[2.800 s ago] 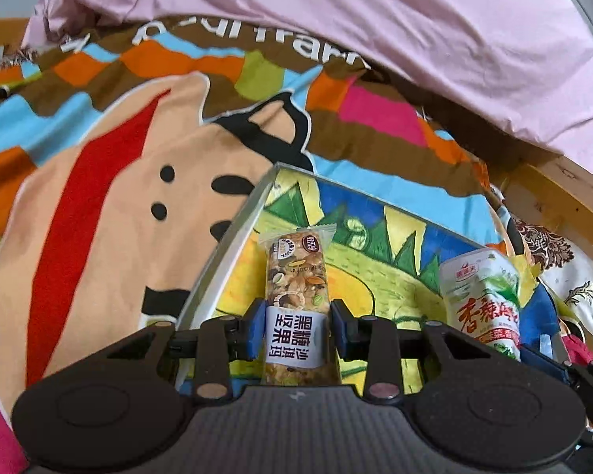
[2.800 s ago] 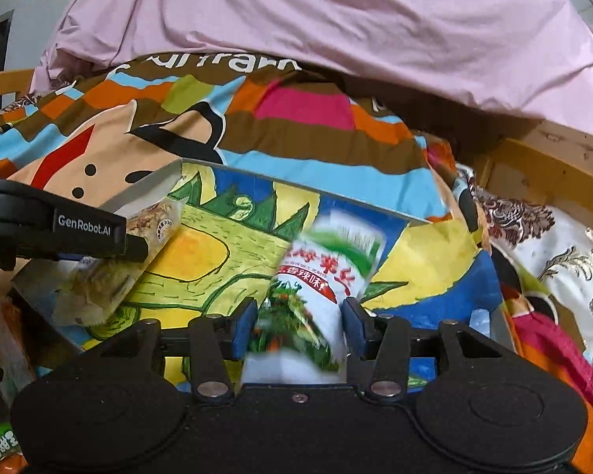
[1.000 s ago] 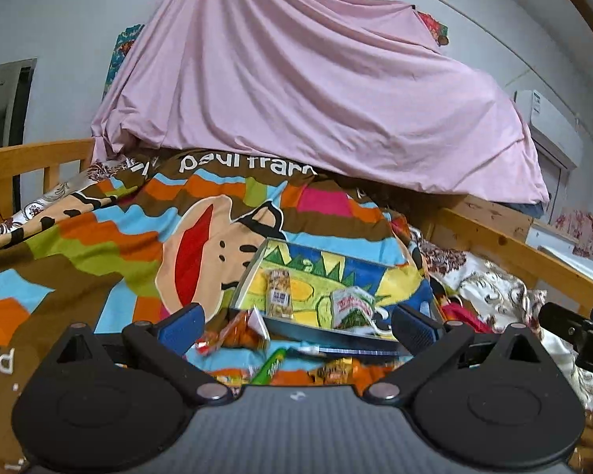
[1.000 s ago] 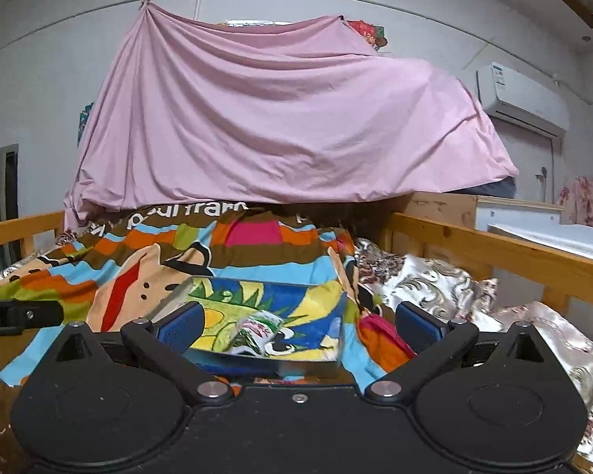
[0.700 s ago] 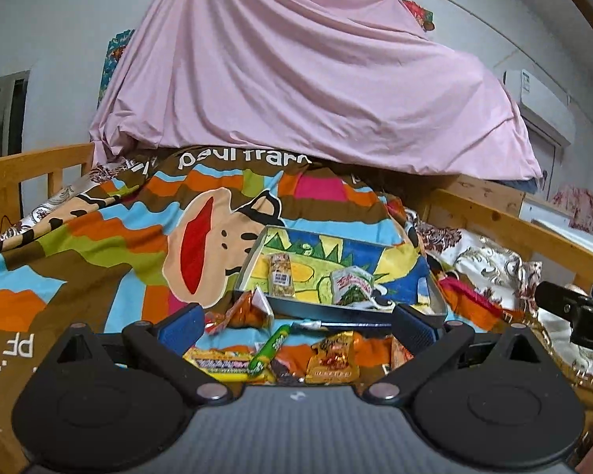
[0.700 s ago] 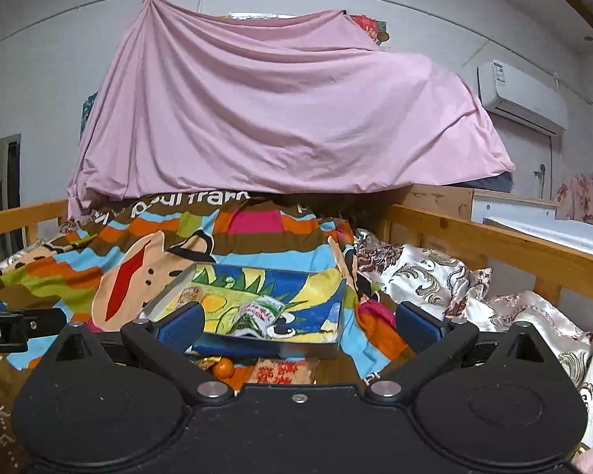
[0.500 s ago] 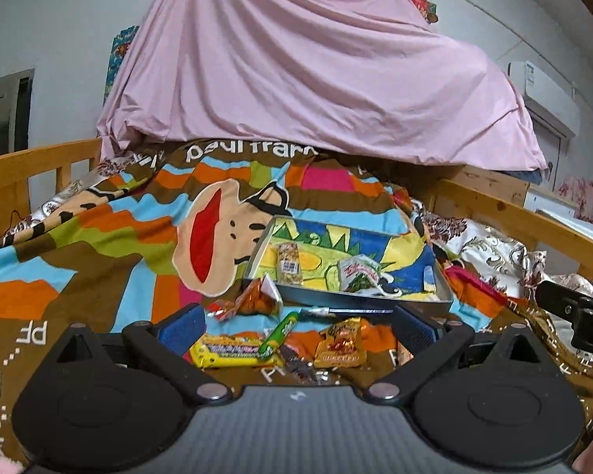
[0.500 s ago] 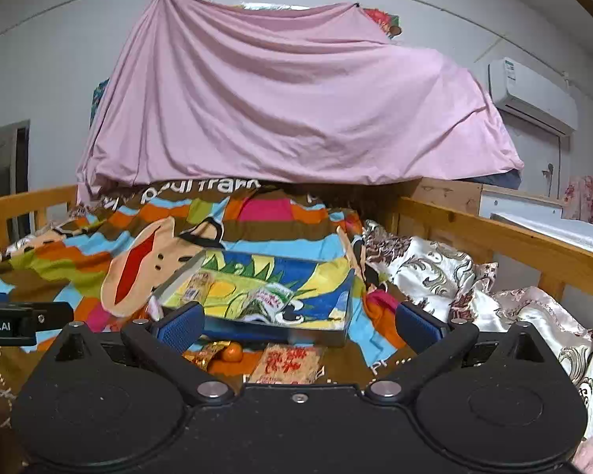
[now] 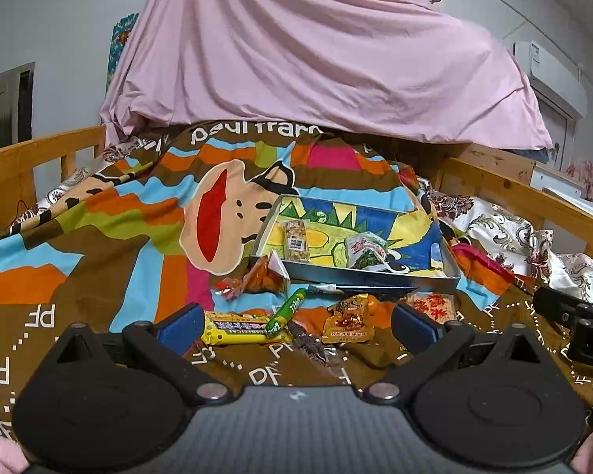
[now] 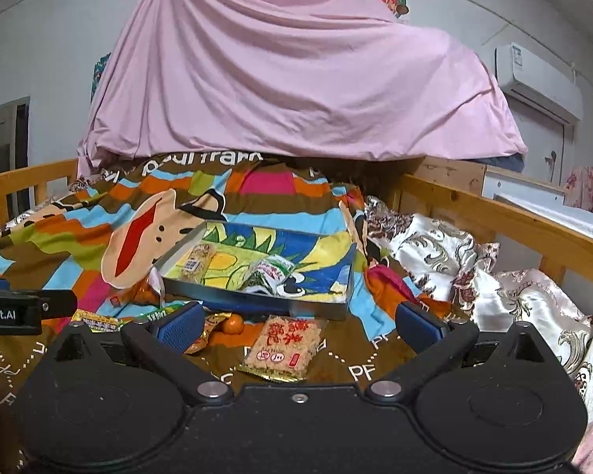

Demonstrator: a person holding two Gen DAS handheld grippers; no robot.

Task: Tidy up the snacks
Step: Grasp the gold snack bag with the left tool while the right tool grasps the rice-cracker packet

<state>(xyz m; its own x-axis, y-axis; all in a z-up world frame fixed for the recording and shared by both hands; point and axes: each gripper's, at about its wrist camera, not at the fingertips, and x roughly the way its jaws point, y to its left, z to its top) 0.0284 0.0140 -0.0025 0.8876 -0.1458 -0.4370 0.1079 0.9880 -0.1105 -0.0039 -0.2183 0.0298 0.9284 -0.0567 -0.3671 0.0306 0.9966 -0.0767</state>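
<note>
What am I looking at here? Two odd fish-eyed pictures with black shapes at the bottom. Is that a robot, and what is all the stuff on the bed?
No robot: a person holds a pair of tongs in each hand, and each carries a wide-angle camera looking along its blue-padded fingers. One picture is from the left tongs, the other from the right tongs. Both are wide open and hold nothing. Ahead lies a colourful blanket on a wooden bed. On it sits a shallow tray holding a nut bar and a green-and-white packet. Loose snacks lie in front of the tray: a yellow bar, a green stick, an orange packet and a rice cracker pack.
</note>
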